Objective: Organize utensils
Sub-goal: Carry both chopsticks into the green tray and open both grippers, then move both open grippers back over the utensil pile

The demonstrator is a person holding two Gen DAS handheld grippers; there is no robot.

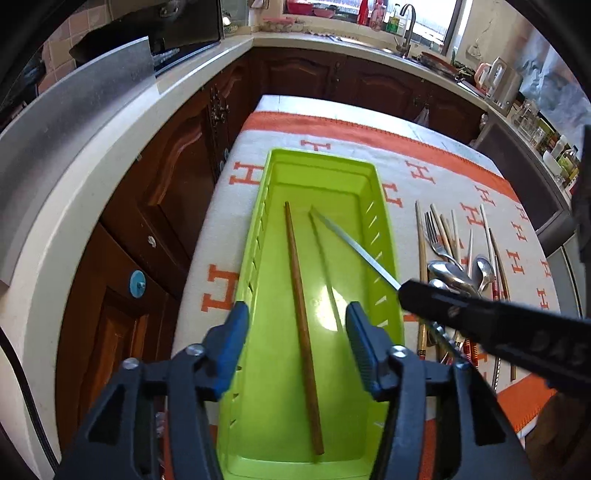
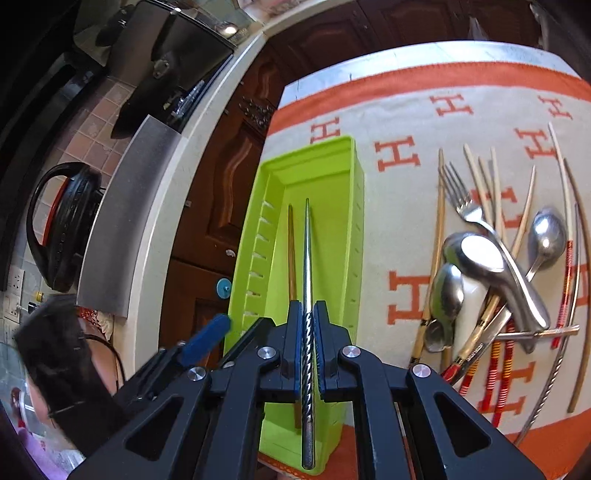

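Note:
A lime-green slotted tray [image 1: 384, 206] [image 2: 351, 173] lies on the orange-and-white cloth. A brown wooden chopstick [image 1: 301, 317] [image 2: 291, 251] lies inside it. My right gripper [image 2: 309, 308] [image 1: 404, 290] is shut on a metal chopstick [image 2: 307, 251] [image 1: 354, 245] with a twisted handle, holding it over the tray, tip pointing into it. My left gripper [image 1: 295, 314] is open and empty, hovering over the tray's near end. A pile of utensils [image 1: 458, 269] [image 2: 491, 266] with a fork, spoons and several chopsticks lies on the cloth right of the tray.
The table [image 1: 332, 107] with the cloth stands close to dark wooden cabinets [image 1: 177, 155] under a white L-shaped counter [image 1: 110, 147]. A sink tap [image 1: 408, 22] and bottles stand at the back. A black kettle [image 2: 62, 225] and a stove are on the left counter.

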